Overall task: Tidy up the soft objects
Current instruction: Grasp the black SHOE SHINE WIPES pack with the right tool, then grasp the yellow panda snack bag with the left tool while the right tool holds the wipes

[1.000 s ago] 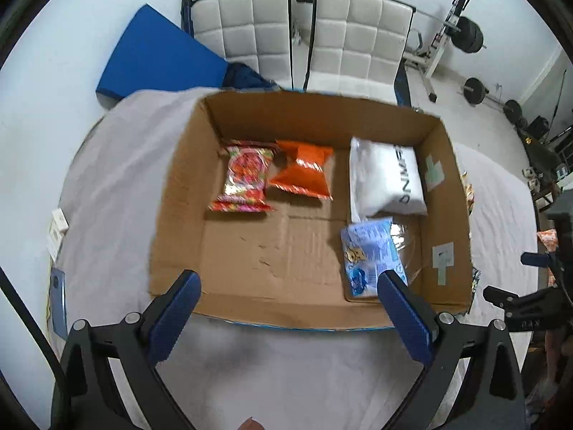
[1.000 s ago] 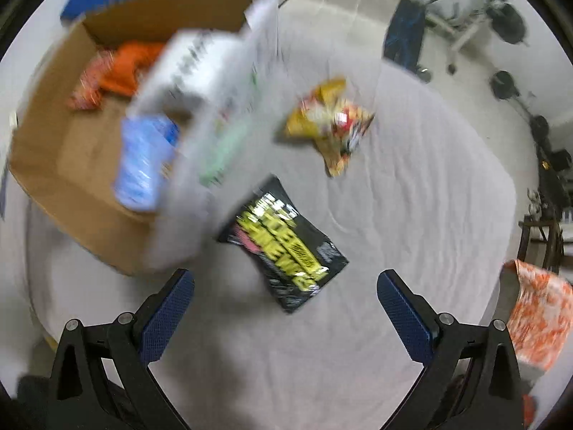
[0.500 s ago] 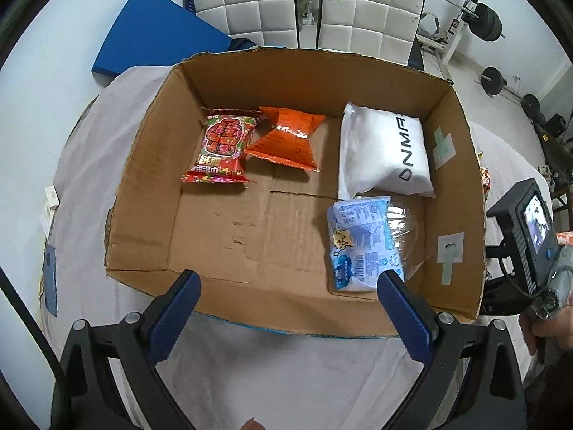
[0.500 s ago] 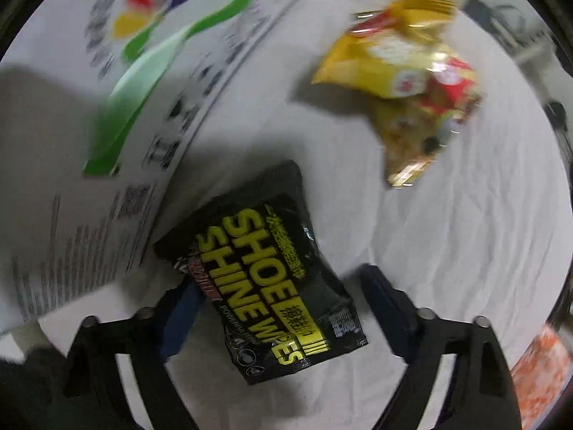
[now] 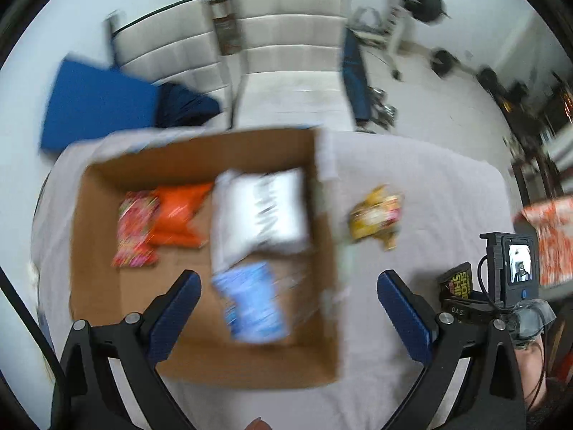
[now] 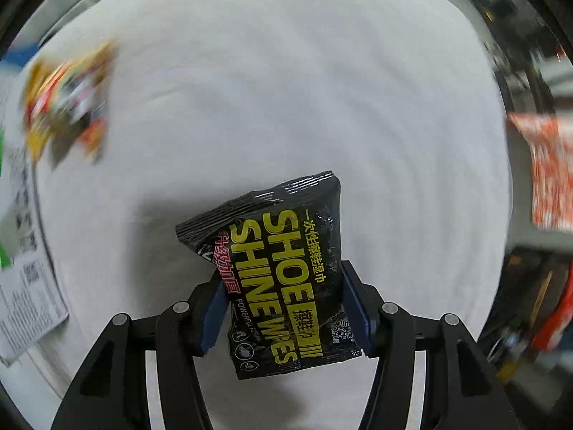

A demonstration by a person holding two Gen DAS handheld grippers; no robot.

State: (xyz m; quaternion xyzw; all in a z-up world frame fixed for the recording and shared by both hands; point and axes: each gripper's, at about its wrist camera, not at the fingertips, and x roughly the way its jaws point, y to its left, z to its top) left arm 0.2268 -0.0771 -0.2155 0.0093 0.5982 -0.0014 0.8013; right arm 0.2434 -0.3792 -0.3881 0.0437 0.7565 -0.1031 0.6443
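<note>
A black pack of shoe shine wipes [image 6: 286, 268] is seen clamped between the blue pads of the right gripper [image 6: 284, 310], its jaws drawn in to the pack's width and pressed against both long edges, with the pack apparently lifted just clear of the grey cloth-covered table [image 6: 286, 89]. The step in hand is judged to be the carrying of this pack to the cardboard box [image 5: 107, 322], where a red snack packet [image 5: 134, 229], an orange packet [image 5: 177, 216], a white pouch [image 5: 261, 211] and a blue packet [image 5: 252, 301] are already laid. A sideways move over the box wall, followed by a release onto the bare cardboard floor, is what the next move is thought to call for. The left gripper [image 5: 288, 317] is held wide open above the box's near edge, nothing being gripped or touched. A yellow snack bag [image 5: 376, 216] is left on the cloth just beside the box.
</note>
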